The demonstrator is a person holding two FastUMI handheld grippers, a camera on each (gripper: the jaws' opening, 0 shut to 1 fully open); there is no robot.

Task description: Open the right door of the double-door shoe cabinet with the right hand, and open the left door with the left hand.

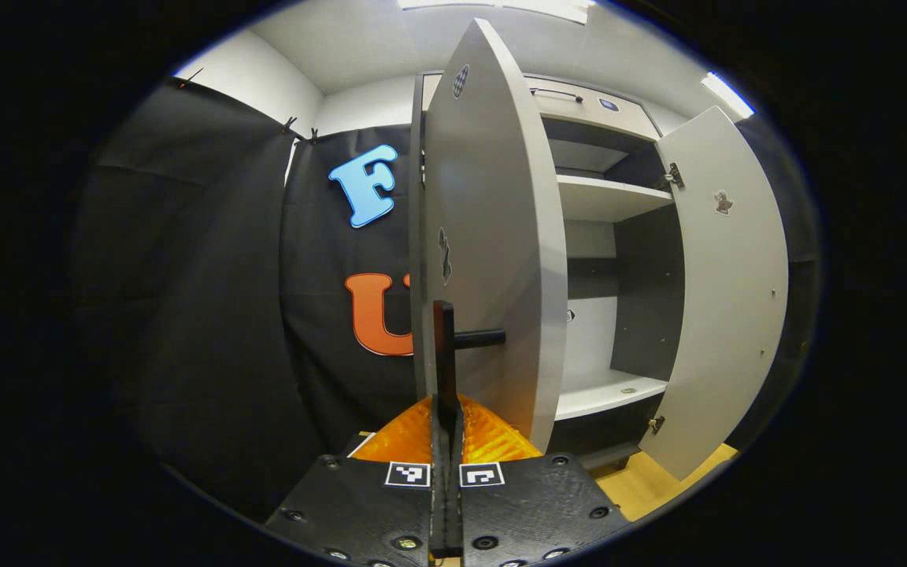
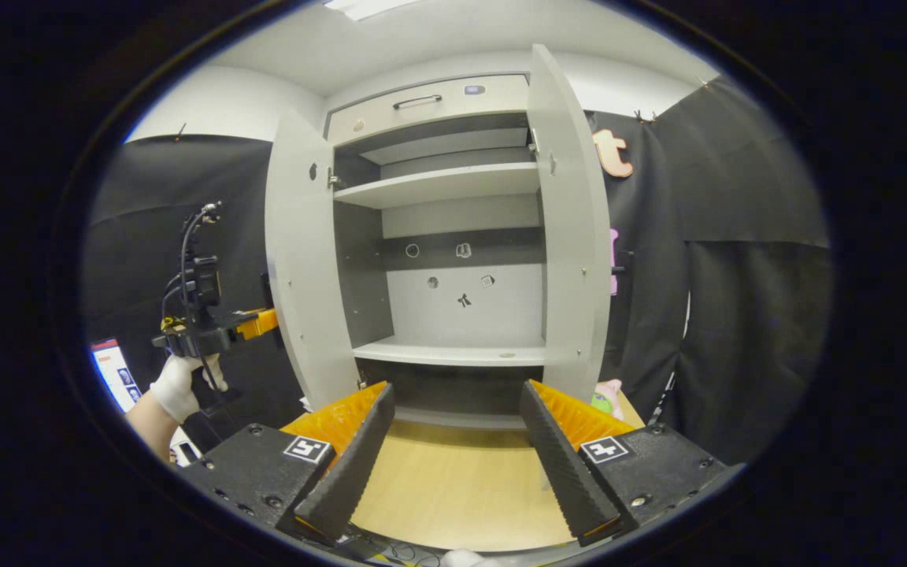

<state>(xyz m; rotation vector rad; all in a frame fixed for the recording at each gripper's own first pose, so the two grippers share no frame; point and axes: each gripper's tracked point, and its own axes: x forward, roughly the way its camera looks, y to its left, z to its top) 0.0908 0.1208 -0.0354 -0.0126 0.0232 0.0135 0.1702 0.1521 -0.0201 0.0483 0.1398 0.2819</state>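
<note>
The left tool is clamped on the black handle of the left door, which stands swung well out from the shoe cabinet. The right tool hangs with its jaws spread, gripping nothing, in front of the cabinet; the right door is also wide open. Risk: if the left tool pulls further along a straight line instead of following the hinge arc, the handle may slip from the grip or the hinges may be strained.
</note>
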